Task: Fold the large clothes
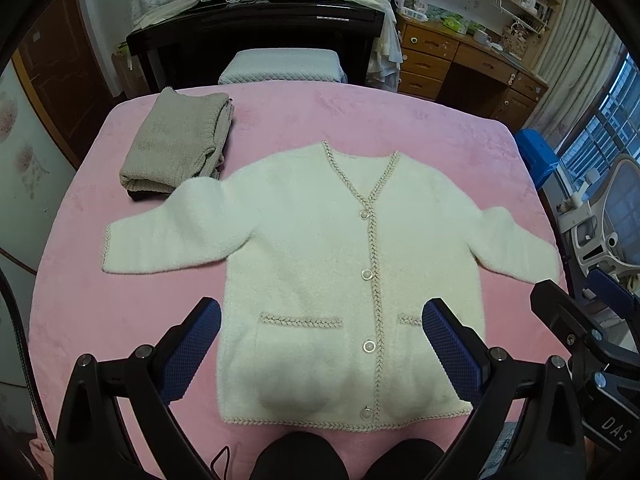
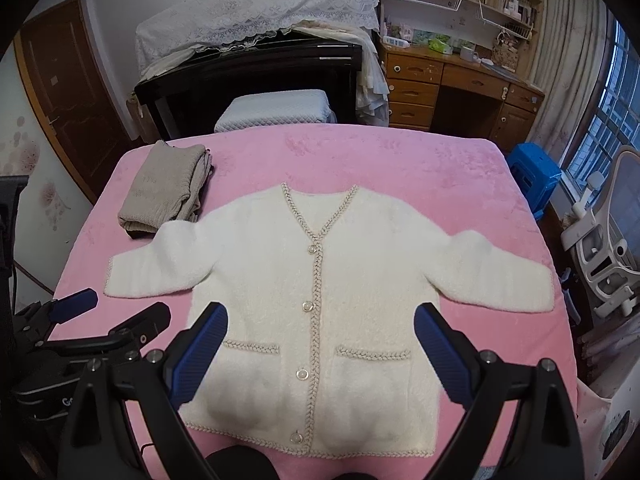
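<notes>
lying face up and buttoned on the pink bed (image 1: 100, 320), the white cardigan (image 1: 320, 248) sits spread flat with both sleeves out to the sides, its hem along the near edge and its collar pointing toward the far edge. the left tool (image 1: 320, 344) hangs above the hem area, released and wide apart, holding nothing; the right tool (image 2: 320, 352) hovers over the same lower part, likewise spread and empty, and neither touches the fabric. a folded beige garment (image 1: 180, 140) rests at the far left corner, and the cardigan's left sleeve (image 1: 160, 236) lies just beside it, perhaps touching. no fold looks started, so the first pinch is likely a sleeve or a shoulder. the fluffy knit looks thick and slippery: a shallow pinch could take only the top layer, so that the front lifts and the back stays down, leaving a skewed fold. swinging the left sleeve inward may drag the beige pile out of shape. the right cuff (image 2: 536, 288) lies close to the right edge of the bed, so a loose pull there could let it slide off.
</notes>
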A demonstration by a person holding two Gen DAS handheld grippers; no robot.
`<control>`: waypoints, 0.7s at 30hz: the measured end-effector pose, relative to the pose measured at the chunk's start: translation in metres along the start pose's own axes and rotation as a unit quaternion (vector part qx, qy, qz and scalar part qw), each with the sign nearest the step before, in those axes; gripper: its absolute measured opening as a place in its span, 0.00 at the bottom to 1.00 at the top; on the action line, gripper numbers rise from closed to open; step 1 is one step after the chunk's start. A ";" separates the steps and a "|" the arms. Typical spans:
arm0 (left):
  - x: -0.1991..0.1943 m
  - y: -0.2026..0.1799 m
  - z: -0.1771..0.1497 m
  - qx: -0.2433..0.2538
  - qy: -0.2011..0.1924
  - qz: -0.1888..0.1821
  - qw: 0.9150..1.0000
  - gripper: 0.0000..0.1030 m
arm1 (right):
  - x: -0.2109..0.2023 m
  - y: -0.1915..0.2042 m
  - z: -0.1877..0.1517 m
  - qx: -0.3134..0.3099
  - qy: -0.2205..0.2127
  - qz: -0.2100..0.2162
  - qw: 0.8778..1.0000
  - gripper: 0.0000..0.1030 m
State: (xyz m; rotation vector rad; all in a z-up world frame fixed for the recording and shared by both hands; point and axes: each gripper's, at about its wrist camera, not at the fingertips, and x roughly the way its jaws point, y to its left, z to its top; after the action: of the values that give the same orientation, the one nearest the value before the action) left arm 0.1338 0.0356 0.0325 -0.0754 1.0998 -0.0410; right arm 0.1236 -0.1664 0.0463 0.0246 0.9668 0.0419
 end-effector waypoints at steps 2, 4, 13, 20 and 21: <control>-0.002 -0.007 -0.002 0.009 -0.002 -0.002 1.000 0.97 | -0.003 -0.006 -0.004 0.006 -0.005 -0.002 1.000 0.92; -0.004 -0.015 -0.004 0.021 -0.008 -0.001 1.000 0.97 | -0.006 -0.011 -0.007 0.009 -0.014 -0.008 1.000 0.92; -0.007 -0.041 -0.014 0.050 -0.043 -0.007 0.998 0.97 | -0.012 -0.035 -0.025 0.026 -0.052 -0.014 0.998 0.92; -0.006 -0.053 -0.023 0.055 -0.071 -0.003 0.996 0.97 | -0.011 -0.046 -0.038 0.034 -0.069 -0.014 0.997 0.92; -0.007 -0.055 -0.024 0.057 -0.074 -0.003 0.996 0.97 | -0.012 -0.048 -0.040 0.034 -0.071 -0.014 0.997 0.92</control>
State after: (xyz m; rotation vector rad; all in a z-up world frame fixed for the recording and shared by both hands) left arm 0.1095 -0.0197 0.0319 0.0209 0.9473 -0.1017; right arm 0.0849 -0.2143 0.0309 0.0762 0.8265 -0.0183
